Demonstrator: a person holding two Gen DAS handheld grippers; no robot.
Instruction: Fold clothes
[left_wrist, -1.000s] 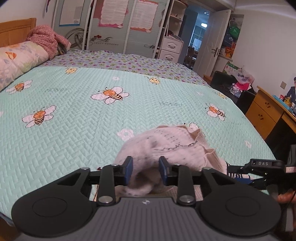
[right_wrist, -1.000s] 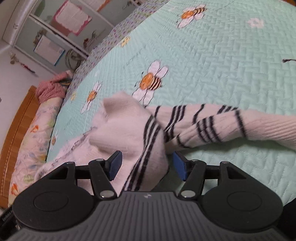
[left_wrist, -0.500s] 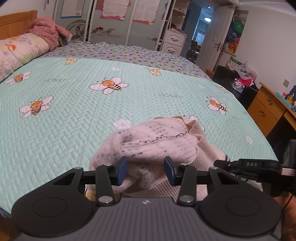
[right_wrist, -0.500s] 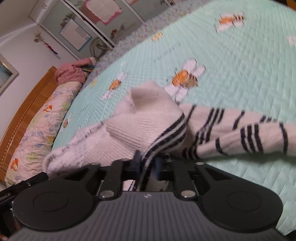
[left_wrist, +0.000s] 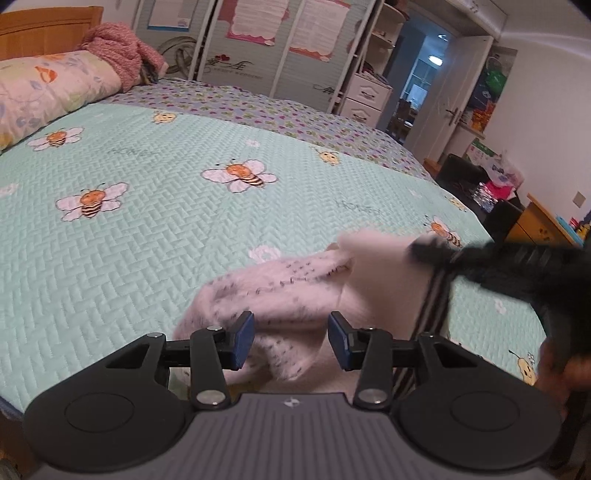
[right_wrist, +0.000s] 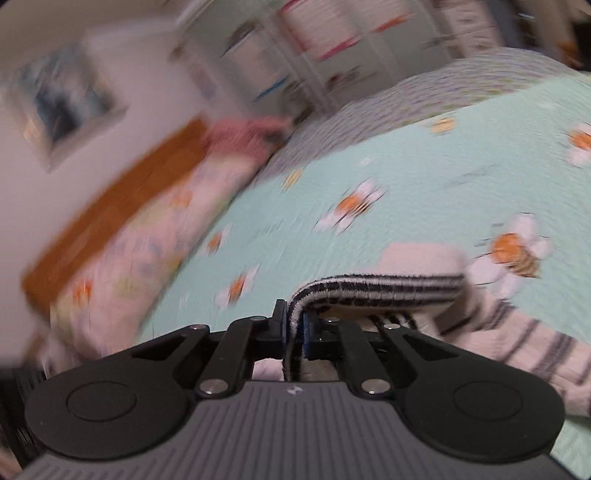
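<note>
My right gripper (right_wrist: 294, 332) is clamped tight on the black-striped ribbed edge (right_wrist: 373, 286) of the pink sweater (left_wrist: 295, 295). Its jaws have just been closing, and the knit is pinched between the blue pads so that the band arches up and off to the right of the frame. I hold that edge because it gives me a firm line to lift and carry across; the whole view around it is smeared.

My left gripper (left_wrist: 290, 339) stands about half open near the bottom centre of its frame. The speckled pink fold lies between the pads, but I cannot see them pressing on it, so I count it as not gripped. I judge it waits there to take the other side.

The sweater lies bunched at the near edge of the bee-patterned bedspread (left_wrist: 184, 221), low and right of centre, with my right gripper's dark, blurred body (left_wrist: 517, 266) above it.
</note>
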